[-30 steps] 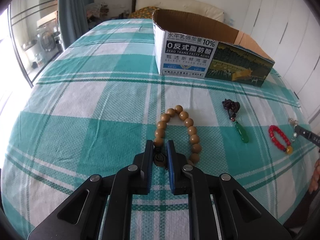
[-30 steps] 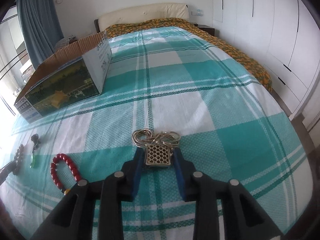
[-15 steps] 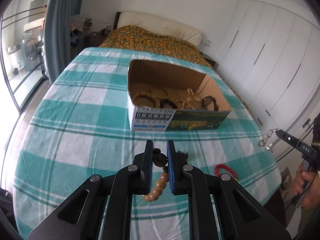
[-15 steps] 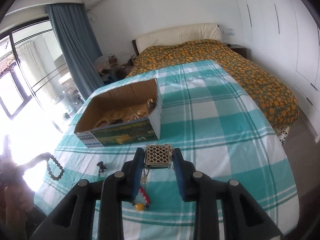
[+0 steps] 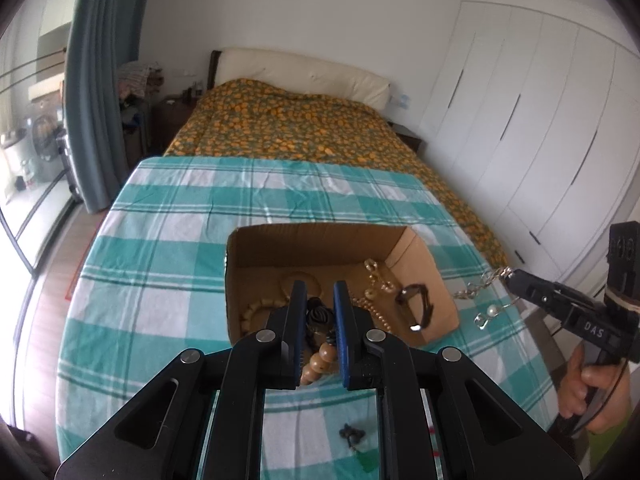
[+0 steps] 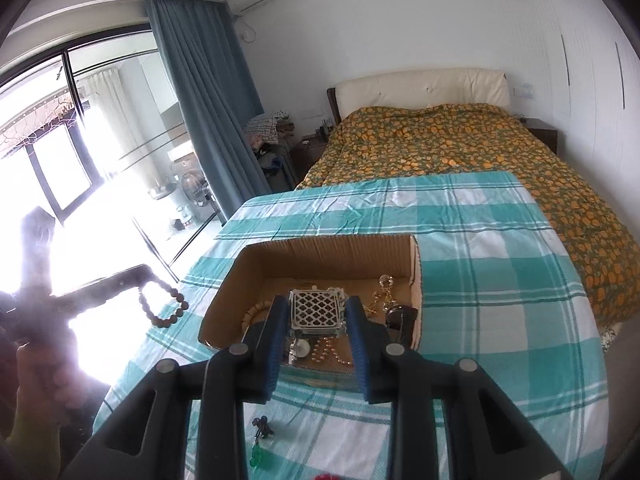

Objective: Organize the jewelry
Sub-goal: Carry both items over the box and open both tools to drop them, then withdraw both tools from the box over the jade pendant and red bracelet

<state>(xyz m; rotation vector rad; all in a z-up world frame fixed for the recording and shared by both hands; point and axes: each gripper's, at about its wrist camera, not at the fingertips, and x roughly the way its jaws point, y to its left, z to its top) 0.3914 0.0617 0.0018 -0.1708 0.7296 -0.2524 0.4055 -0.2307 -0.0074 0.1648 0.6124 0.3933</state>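
**A:** Jewelry is the subject here. What are the fingers doing?

**B:** The left gripper (image 5: 318,312) has its blue-padded fingers (image 5: 298,320) pressed nearly together, pinching the dark knot of a wooden bead bracelet (image 5: 320,354). The tan beads hang in a loop below the pads. The right gripper (image 6: 318,316) pinches a square silver filigree pendant (image 6: 316,312) flat between its fingers, with a chain and a pearl (image 5: 491,311) dangling beneath, as the left camera shows from the side.

**A:** And just beyond the fingers?

**B:** Both grippers are held in the air above an open cardboard box (image 5: 416,240). Inside it lie a pale bead bracelet (image 6: 254,312), gold chains (image 5: 374,280) and a dark watch-like band (image 5: 420,304).

**A:** What surrounds the box?

**B:** It sits on a teal and white checked cloth (image 5: 160,240) spread over the foot of a bed. On the cloth, nearer the cameras than the box, lies a green pendant (image 6: 256,456) on a dark knotted cord, and a sliver of something red shows at the bottom edge of the right view.

**A:** Farther out?

**B:** An orange-patterned bedspread (image 5: 288,128), a cream headboard, a blue curtain (image 6: 204,92) by a bright window, and white wardrobe doors (image 5: 540,128). A hand (image 5: 588,392) grips the right gripper's handle.
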